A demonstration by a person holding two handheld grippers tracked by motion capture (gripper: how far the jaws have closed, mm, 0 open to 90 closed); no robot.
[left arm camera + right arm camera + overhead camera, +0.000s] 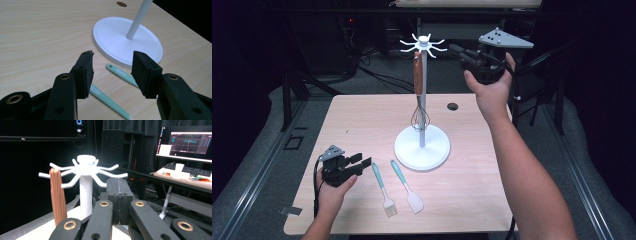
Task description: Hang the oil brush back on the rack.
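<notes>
A white utensil stand (422,150) rises mid-table, its pole topped by a crown of hooks (423,43). From one hook hangs a whisk (417,80) with a wooden handle. My right gripper (454,49) is held high just right of the hooks, shut and empty; in the right gripper view its jaws (119,182) press together in front of the hooks (86,168) and the whisk handle (58,197). My left gripper (363,163) rests low at the front left, open, just left of a teal brush (383,189) and a teal spatula (407,187). Their handles (119,73) lie beyond its open jaws.
A small cable hole (452,106) sits in the tabletop behind the stand. Table edges run close on both sides, with dark floor, cables and chair legs beyond. A lit monitor (187,142) and a desk with a keyboard (197,171) stand far behind.
</notes>
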